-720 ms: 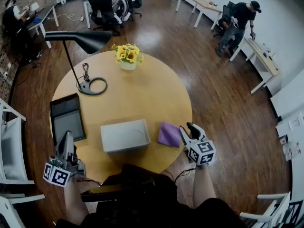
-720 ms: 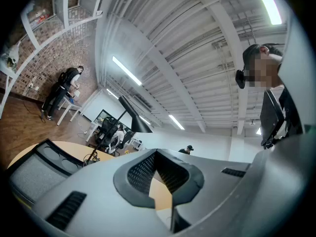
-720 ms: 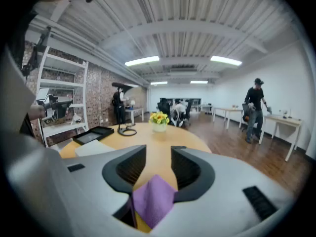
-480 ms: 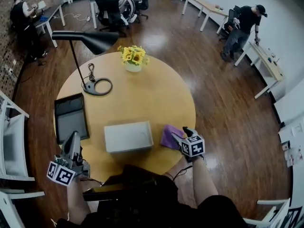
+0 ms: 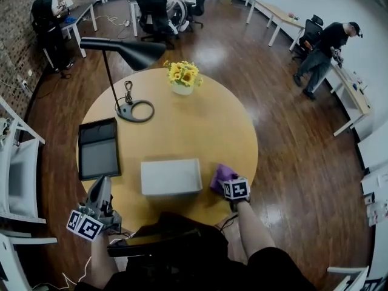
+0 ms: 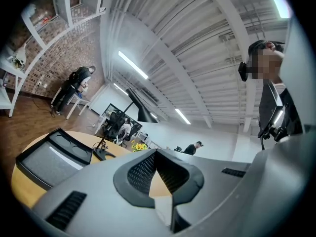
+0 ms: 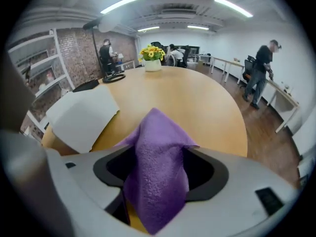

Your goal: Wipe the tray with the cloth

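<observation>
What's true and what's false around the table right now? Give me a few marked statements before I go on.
1. The purple cloth sits between the right gripper's jaws. True.
2. The left gripper's jaws stand wide apart. False: they are together, with nothing between them.
3. The cloth lies in the black tray. False: it lies on the round table, right of the white box; the tray is left of the box.
4. A pot of sunflowers stands on the table. True.

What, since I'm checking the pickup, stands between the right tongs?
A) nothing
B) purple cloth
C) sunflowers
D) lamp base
B: the right gripper view shows the purple cloth bunched up between the right tongs, which stand open with gaps on both sides.
</observation>
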`<state>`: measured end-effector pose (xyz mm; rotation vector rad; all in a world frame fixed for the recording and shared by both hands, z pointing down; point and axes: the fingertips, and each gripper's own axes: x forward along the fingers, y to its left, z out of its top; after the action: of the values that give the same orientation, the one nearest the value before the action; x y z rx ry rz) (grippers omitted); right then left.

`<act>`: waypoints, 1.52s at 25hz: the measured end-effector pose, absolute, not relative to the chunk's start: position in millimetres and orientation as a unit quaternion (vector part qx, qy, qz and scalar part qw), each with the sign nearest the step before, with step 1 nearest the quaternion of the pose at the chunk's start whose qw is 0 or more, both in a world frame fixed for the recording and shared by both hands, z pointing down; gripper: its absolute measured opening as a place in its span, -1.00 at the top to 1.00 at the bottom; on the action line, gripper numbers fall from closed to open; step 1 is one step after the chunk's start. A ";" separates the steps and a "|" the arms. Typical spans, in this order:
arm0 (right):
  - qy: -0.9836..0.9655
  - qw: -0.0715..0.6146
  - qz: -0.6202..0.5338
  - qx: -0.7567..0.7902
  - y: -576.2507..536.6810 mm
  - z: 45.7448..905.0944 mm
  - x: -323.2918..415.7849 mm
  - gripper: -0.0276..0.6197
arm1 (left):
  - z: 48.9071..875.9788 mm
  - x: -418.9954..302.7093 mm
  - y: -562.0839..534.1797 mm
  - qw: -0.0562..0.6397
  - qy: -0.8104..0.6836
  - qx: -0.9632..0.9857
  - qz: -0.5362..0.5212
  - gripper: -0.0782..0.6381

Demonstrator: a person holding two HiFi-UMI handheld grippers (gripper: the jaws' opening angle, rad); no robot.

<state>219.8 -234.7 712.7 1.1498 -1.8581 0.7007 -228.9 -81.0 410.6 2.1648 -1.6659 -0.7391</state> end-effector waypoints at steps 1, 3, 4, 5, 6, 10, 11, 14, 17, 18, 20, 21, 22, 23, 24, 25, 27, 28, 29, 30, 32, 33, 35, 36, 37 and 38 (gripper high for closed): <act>-0.742 0.407 0.277 0.456 -234.4 712.5 219.1 -0.07 | 412.8 -229.0 -80.4 0.158 -0.582 0.755 -0.258 0.78; -0.748 0.410 0.274 0.444 -232.2 710.9 215.1 0.09 | 417.3 -228.7 -80.7 0.163 -0.582 0.754 -0.258 0.78; -0.750 0.416 0.272 0.436 -230.4 709.8 213.3 0.34 | 419.4 -228.0 -81.3 0.166 -0.581 0.754 -0.257 0.78; -0.751 0.423 0.268 0.431 -229.0 708.2 212.4 0.48 | 421.3 -227.0 -82.1 0.168 -0.580 0.755 -0.256 0.78; -0.751 0.427 0.259 0.431 -228.9 705.3 212.0 0.55 | 423.0 -225.8 -83.3 0.169 -0.579 0.757 -0.254 0.78; -0.773 0.390 0.226 0.446 -241.4 673.7 201.3 0.58 | 429.9 -221.0 -92.7 0.174 -0.575 0.763 -0.238 0.78; -0.783 0.374 0.220 0.446 -245.6 661.3 195.6 0.59 | 432.4 -220.9 -94.8 0.177 -0.579 0.761 -0.234 0.78; -0.811 0.319 0.206 0.445 -256.9 620.5 172.5 0.59 | 439.9 -221.5 -97.5 0.189 -0.589 0.753 -0.226 0.78; -0.840 0.271 0.199 0.427 -261.8 584.4 134.4 0.58 | 443.9 -220.1 -95.0 0.190 -0.589 0.756 -0.213 0.78; -0.849 0.262 0.196 0.416 -260.7 575.9 118.9 0.58 | 444.7 -218.9 -92.6 0.188 -0.586 0.761 -0.206 0.78; -0.864 0.256 0.190 0.390 -255.3 564.8 87.2 0.59 | 446.1 -216.7 -85.4 0.185 -0.579 0.770 -0.193 0.78; -0.870 0.258 0.186 0.376 -252.0 561.9 71.9 0.58 | 446.7 -216.3 -81.4 0.183 -0.575 0.775 -0.187 0.78; -0.875 0.264 0.180 0.363 -249.0 560.4 57.1 0.58 | 447.4 -217.2 -77.7 0.182 -0.574 0.778 -0.180 0.78; -0.879 0.271 0.173 0.351 -246.4 560.0 43.0 0.58 | 448.2 -219.8 -74.4 0.181 -0.575 0.778 -0.177 0.78; -0.883 0.280 0.164 0.339 -243.8 560.4 29.4 0.58 | 448.8 -223.9 -71.2 0.182 -0.577 0.776 -0.177 0.78; -0.886 0.290 0.154 0.326 -240.7 561.2 16.2 0.58 | 449.3 -229.0 -68.0 0.182 -0.580 0.773 -0.181 0.78; -0.892 0.311 0.140 0.297 -232.7 563.8 -10.6 0.58 | 449.9 -240.4 -59.8 0.182 -0.586 0.766 -0.190 0.78; -0.894 0.319 0.135 0.283 -228.7 565.8 -24.6 0.58 | 450.2 -246.0 -55.1 0.181 -0.589 0.763 -0.194 0.78; -0.896 0.327 0.130 0.270 -225.8 568.0 -38.7 0.58 | 450.6 -251.3 -50.4 0.180 -0.591 0.761 -0.197 0.78; -0.897 0.334 0.124 0.262 -224.7 570.9 -52.5 0.58 | 451.3 -256.0 -45.8 0.179 -0.594 0.759 -0.200 0.78; -0.895 0.352 0.114 0.250 -224.6 580.1 -78.5 0.58 | 453.9 -263.3 -37.0 0.178 -0.599 0.753 -0.205 0.78; -0.892 0.363 0.111 0.246 -223.9 585.5 -90.5 0.58 | 456.0 -266.4 -32.7 0.179 -0.603 0.749 -0.208 0.78; -0.885 0.384 0.115 0.237 -218.6 594.7 -113.1 0.58 | 461.2 -272.2 -25.0 0.183 -0.610 0.741 -0.214 0.78; -0.880 0.396 0.119 0.235 -214.9 600.8 -121.7 0.58 | 464.0 -275.0 -21.8 0.187 -0.613 0.736 -0.217 0.78; -0.872 0.411 0.123 0.236 -211.9 609.9 -127.0 0.58 | 466.3 -278.0 -19.2 0.190 -0.616 0.733 -0.218 0.78; -0.866 0.421 0.126 0.238 -209.3 617.8 -131.6 0.58 | 467.7 -280.9 -17.6 0.192 -0.618 0.730 -0.218 0.78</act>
<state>-131.6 -209.3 617.8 0.5974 -2.1696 0.3161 -280.9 -17.6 467.7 2.0510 -1.7352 -0.6129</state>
